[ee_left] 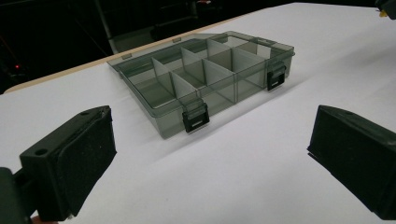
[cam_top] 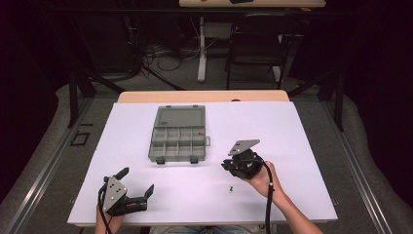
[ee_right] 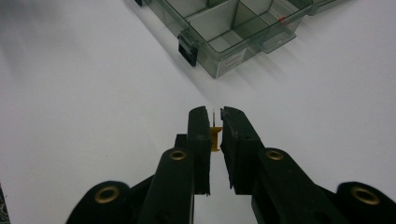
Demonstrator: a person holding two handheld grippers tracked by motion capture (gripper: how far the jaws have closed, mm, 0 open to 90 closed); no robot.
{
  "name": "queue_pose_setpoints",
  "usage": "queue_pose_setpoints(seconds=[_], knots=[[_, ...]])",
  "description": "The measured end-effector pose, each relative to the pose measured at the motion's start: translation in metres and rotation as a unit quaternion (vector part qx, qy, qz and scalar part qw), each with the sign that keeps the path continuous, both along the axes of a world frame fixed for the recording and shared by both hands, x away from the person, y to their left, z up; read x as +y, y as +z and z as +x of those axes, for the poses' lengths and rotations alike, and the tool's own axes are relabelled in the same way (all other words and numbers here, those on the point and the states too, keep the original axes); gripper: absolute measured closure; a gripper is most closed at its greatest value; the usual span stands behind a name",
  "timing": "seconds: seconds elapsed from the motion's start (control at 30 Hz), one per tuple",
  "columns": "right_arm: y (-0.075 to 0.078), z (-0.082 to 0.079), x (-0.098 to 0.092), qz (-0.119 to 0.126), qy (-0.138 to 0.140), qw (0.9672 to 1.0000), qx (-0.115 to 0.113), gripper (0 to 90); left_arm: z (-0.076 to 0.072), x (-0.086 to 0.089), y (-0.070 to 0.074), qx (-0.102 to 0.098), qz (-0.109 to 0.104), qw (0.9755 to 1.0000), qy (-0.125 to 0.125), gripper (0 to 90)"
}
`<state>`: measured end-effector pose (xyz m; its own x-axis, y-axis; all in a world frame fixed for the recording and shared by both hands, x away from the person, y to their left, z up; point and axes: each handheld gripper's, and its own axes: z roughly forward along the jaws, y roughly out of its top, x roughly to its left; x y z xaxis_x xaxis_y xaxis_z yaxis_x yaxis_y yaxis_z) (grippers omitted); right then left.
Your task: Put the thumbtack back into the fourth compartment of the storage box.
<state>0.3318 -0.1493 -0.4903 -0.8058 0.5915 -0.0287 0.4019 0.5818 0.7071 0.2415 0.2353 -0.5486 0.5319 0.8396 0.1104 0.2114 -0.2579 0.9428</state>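
A clear grey compartment box (cam_top: 178, 141) lies open in the middle of the white table (cam_top: 292, 146), its lid (cam_top: 179, 117) folded flat behind it. My right gripper (cam_top: 227, 165) hovers to the box's right, a little above the table. In the right gripper view it (ee_right: 215, 114) is shut on a small yellow pushpin (ee_right: 215, 138), pin tip pointing toward the box (ee_right: 233, 28). A green pushpin (cam_top: 232, 188) lies on the table just in front of that hand. At the front left my left gripper (cam_top: 136, 181) is open and holds nothing. In the left gripper view it (ee_left: 210, 135) faces the box (ee_left: 205, 79).
A small red item (cam_top: 199, 132) sits in one right-hand compartment of the box and shows in the right gripper view as a red item (ee_right: 281, 19). Beyond the table's far edge stand a dark chair (cam_top: 255, 48) and desk legs with cables.
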Motion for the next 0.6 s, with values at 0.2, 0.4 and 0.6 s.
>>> queue_pose_setpoints(seconds=[0.2,0.4,0.6], knots=[[0.008,0.01,0.004,-0.006,0.0,0.9999,-0.008,81.7,0.0,0.0,0.0,-0.001,0.0,1.0,-0.001,0.2],[0.016,0.021,0.007,-0.007,-0.003,0.9999,-0.014,81.7,0.0,0.0,0.0,0.0,0.001,1.0,0.0,0.2],[0.018,0.03,0.01,-0.008,-0.003,0.9999,-0.014,81.8,0.0,0.001,0.0,0.001,0.001,1.0,0.002,0.2]])
